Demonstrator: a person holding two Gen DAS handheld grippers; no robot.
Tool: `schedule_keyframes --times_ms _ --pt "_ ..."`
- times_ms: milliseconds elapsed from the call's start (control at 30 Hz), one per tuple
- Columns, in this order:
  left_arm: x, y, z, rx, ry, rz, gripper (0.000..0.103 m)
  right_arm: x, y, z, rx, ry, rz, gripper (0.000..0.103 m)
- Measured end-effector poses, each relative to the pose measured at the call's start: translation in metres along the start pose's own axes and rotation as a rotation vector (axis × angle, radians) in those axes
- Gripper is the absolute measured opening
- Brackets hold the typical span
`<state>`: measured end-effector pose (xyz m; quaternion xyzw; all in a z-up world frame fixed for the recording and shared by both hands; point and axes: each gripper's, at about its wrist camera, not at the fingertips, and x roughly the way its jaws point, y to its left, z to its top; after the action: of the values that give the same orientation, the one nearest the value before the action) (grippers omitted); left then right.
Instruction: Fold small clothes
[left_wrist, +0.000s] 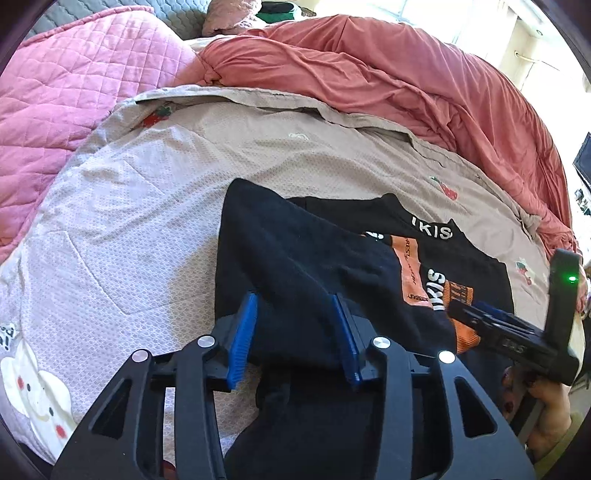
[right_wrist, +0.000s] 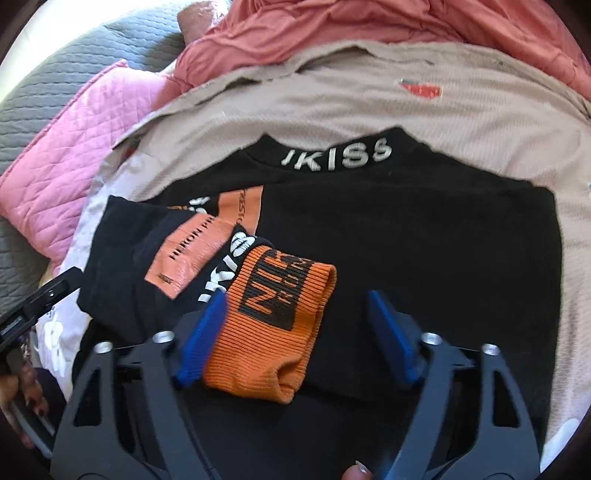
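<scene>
Black sweatshirt (right_wrist: 424, 229) lies flat on the beige bedsheet (left_wrist: 155, 192) in front of you, its collar lettering pointing away and one sleeve (right_wrist: 155, 240) folded across the body. That sleeve ends in an orange ribbed cuff (right_wrist: 273, 325) printed with black letters. Your right gripper (right_wrist: 295, 336) stands fairly wide over the cuff; the cuff touches the left blue pad while the right pad sits clear of it, so nothing is pinched. Your left gripper (left_wrist: 295, 332) is partly parted, with black fabric of the sleeve passing between its blue pads, though neither pad visibly presses on it. From the left wrist view, your right hand (left_wrist: 546, 402) shows at the frame's edge beneath its gripper. A pink quilted blanket (left_wrist: 74, 85) and a salmon duvet (left_wrist: 388, 74) are bunched up beyond the sheet.
</scene>
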<state>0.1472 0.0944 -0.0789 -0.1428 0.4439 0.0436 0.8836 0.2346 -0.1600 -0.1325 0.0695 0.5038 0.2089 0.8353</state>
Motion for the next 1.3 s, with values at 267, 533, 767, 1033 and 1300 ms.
schedule_keyframes --times_ms 267,533,767,1033,1300 --pt "0.007 0.005 -0.004 -0.017 0.011 -0.013 0.04 0.002 0.023 0.007 -0.051 -0.003 0.053 0.008" --pt "-0.002 0.009 0.001 -0.035 -0.014 -0.011 0.04 -0.05 0.009 0.021 -0.054 -0.128 0.103 0.004" --pt "-0.005 -0.003 0.004 -0.018 -0.018 -0.026 0.04 -0.094 -0.032 0.03 -0.064 -0.199 -0.02 0.004" --pt "0.01 -0.041 0.009 0.075 0.005 -0.031 0.04 -0.077 -0.07 0.014 0.017 -0.165 -0.056 0.004" --pt "0.032 -0.089 0.029 0.175 0.006 -0.056 0.041 -0.091 -0.085 0.018 0.011 -0.204 -0.161 0.004"
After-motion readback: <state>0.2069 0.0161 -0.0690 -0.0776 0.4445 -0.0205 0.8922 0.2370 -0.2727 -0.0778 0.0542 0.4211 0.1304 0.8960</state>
